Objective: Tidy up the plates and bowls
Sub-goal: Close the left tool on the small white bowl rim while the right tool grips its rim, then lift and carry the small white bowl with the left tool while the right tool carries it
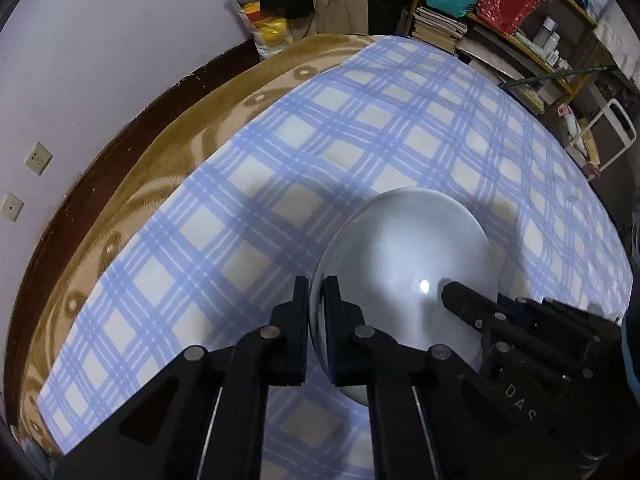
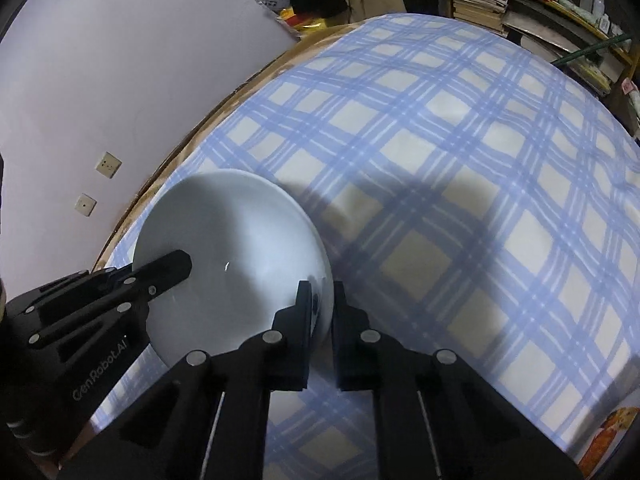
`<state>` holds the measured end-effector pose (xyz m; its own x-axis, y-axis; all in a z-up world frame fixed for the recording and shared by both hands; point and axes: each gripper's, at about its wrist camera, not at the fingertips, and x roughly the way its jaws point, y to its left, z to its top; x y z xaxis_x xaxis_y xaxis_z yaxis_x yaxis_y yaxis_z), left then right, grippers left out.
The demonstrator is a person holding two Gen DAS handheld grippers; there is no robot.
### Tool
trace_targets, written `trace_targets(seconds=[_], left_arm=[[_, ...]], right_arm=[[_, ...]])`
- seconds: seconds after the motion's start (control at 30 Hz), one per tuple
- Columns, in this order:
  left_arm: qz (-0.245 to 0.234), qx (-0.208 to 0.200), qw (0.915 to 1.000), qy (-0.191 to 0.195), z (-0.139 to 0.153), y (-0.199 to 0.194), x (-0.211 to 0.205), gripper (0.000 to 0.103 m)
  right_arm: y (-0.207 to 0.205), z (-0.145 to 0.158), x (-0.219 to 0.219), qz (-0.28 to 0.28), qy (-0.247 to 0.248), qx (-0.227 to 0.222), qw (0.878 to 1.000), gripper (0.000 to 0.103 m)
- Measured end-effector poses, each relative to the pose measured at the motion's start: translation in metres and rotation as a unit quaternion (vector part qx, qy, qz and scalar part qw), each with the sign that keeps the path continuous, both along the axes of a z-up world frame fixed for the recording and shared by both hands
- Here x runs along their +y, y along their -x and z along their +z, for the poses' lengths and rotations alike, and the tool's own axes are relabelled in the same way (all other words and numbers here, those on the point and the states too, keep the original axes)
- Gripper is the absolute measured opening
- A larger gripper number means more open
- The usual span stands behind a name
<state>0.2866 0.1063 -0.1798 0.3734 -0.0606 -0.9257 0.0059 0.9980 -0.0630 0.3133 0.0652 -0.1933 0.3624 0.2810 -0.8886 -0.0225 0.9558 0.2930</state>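
Gleaming pale grey-white, the smooth glossy bowl hangs above the blue plaid bedsheet, pinched at opposite rims: left tongs clenched on one edge, right tongs clenched on the other.

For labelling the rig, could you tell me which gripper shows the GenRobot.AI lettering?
The left gripper, its side visible in the right wrist view; the right gripper shows only DAS.

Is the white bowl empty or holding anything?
Empty. The white bowl shows a bare glossy interior; the left gripper and right gripper each pinch its rim.
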Motion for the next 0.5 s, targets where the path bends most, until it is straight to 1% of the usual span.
trace_targets(seconds=[0.1,0.2,0.4,0.5], left_arm=[[-0.008,0.005,1.0,0.004,0.004,0.006,-0.006,0.008],[-0.013,0.003,0.9999,0.008,0.012,0.015,-0.015,0.008],[-0.027,-0.003,0.9995,0.015,0.032,0.032,-0.035,0.008],[-0.037,-0.008,0.9992,0.01,0.044,0.041,-0.049,0.009]], right_arm=[[0.007,0.008,-0.005,-0.005,0.0,-0.006,1.0,0.009],[0.015,0.018,-0.012,-0.004,0.011,-0.012,1.0,0.009],[0.033,0.04,-0.029,-0.004,0.018,-0.027,0.999,0.009],[0.044,0.051,-0.039,-0.005,0.022,-0.033,0.999,0.009]])
